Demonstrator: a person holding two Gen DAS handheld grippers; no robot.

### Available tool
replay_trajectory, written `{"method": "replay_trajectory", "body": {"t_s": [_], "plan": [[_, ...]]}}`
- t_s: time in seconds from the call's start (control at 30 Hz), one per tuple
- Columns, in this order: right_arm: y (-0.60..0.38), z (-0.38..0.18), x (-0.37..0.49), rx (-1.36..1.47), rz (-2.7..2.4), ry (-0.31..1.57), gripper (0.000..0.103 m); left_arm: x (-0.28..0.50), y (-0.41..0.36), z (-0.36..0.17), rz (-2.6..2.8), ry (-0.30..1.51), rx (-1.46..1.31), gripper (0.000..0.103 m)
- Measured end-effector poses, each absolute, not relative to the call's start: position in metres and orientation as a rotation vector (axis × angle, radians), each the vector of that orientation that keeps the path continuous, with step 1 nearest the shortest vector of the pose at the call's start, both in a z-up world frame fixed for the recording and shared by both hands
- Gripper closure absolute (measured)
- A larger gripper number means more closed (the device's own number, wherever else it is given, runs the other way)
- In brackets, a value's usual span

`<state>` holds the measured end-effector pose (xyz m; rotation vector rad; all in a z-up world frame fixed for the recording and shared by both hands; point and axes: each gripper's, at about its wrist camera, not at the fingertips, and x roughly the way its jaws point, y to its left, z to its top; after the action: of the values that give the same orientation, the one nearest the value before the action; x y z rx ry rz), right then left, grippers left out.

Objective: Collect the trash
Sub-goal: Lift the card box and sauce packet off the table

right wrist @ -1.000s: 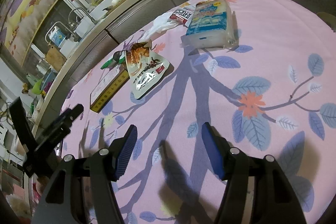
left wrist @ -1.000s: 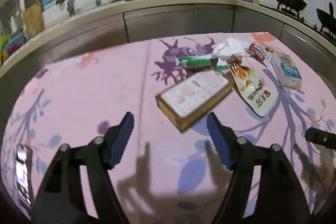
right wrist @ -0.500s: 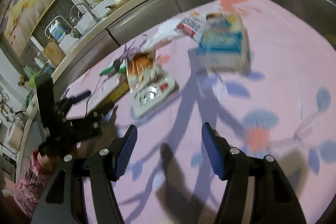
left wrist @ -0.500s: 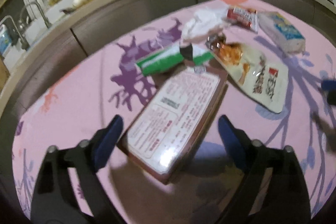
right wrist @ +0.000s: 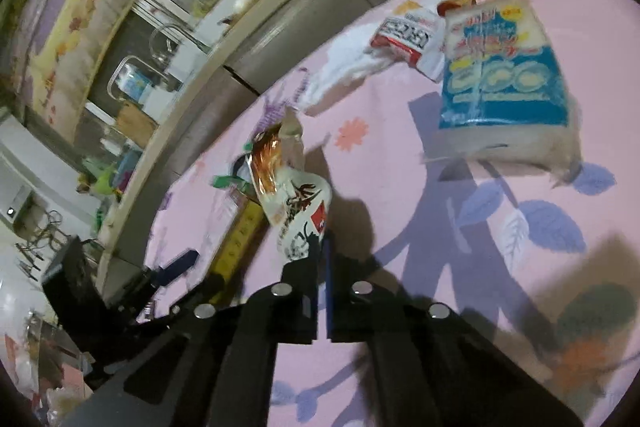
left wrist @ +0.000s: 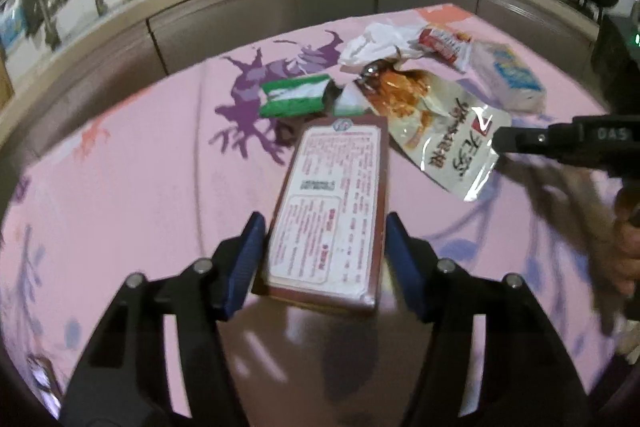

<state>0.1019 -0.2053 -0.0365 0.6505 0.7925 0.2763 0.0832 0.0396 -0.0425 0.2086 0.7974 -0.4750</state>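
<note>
In the left wrist view, the left hand-held gripper (left wrist: 324, 259) is low over the table (left wrist: 120, 187), which has a pink cloth with flowers. Its jaws are closing around the near end of a flat brown box (left wrist: 332, 211); the blue pads (left wrist: 246, 259) stand just beside the two long edges of the box, and I cannot tell if they already press on it. Behind the box lies a green wrapper (left wrist: 294, 95), and to the right of the box is a snack pouch (left wrist: 436, 131) with its torn end pointing far. Further away are a white bag (left wrist: 372, 43), a red packet (left wrist: 442, 45) and a blue-and-white pack (left wrist: 508, 75). The right hand-held gripper (left wrist: 500, 141) comes in from the right and its tip is at the near right edge of the pouch. In the right wrist view, the right hand-held gripper (right wrist: 322, 251) has its jaws together, clamped on the near edge of the pouch (right wrist: 292, 199), which rises crumpled from the table (right wrist: 400, 147). The box (right wrist: 240, 239) is just left of the pouch, with the left hand-held gripper (right wrist: 176, 267) at its near end. The pack (right wrist: 504, 83) lies far right, the packet (right wrist: 408, 35) and the bag (right wrist: 344, 71) beyond it.
</note>
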Motion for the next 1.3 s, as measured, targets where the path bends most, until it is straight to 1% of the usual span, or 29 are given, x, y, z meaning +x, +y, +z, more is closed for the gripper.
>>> {"method": "replay_trajectory", "body": {"t_s": [0.2,0.4,0.53,0.57,0.6,0.77,0.87,0.9,0.93,0.97,1.0,1.03,1.07,1.17,1.3], "plan": [[-0.218,-0.026,0.049,0.685,0.328,0.769,0.103,0.045,0.059,-0.034,-0.563,0.823,0.053,0.045],[-0.258,-0.046,-0.004,0.903,0.34,0.764,0.103,0.017,0.06,-0.029,-0.613,0.84,0.0,0.045],[-0.28,-0.052,-0.018,1.013,0.351,0.729,0.103,0.014,0.042,-0.021,-0.639,0.837,0.014,0.046],[-0.284,-0.051,-0.021,1.02,0.352,0.716,0.103,0.014,0.035,-0.018,-0.657,0.84,0.017,0.08],[-0.285,-0.049,-0.023,1.017,0.35,0.706,0.103,0.015,0.027,-0.017,-0.67,0.854,0.018,0.084],[-0.299,-0.037,-0.035,0.98,0.332,0.651,0.103,0.017,-0.019,-0.016,-0.721,0.866,0.064,0.084],[-0.308,-0.037,-0.047,0.973,0.308,0.633,0.103,0.015,-0.033,-0.017,-0.696,0.853,0.1,0.084],[-0.312,-0.038,-0.05,0.968,0.3,0.629,0.103,0.016,-0.033,-0.016,-0.677,0.848,0.106,0.082],[-0.315,-0.038,-0.053,0.957,0.289,0.624,0.103,0.017,-0.031,-0.016,-0.652,0.85,0.108,0.077],[-0.316,-0.038,-0.054,0.948,0.282,0.621,0.103,0.021,-0.026,-0.017,-0.615,0.859,0.096,0.057],[-0.315,-0.039,-0.055,0.943,0.279,0.621,0.103,0.024,-0.019,-0.017,-0.579,0.862,0.08,0.033],[-0.313,-0.04,-0.053,0.94,0.281,0.622,0.103,0.027,-0.011,-0.018,-0.533,0.866,0.06,0.026],[-0.312,-0.042,-0.051,0.938,0.284,0.624,0.103,0.032,-0.001,-0.019,-0.481,0.876,0.031,0.023],[-0.308,-0.046,-0.045,0.933,0.303,0.636,0.103,0.04,0.011,-0.026,-0.451,0.928,-0.012,0.023],[-0.305,-0.052,-0.039,0.944,0.32,0.646,0.103,0.041,-0.001,-0.044,-0.406,0.989,0.045,0.021]]}}
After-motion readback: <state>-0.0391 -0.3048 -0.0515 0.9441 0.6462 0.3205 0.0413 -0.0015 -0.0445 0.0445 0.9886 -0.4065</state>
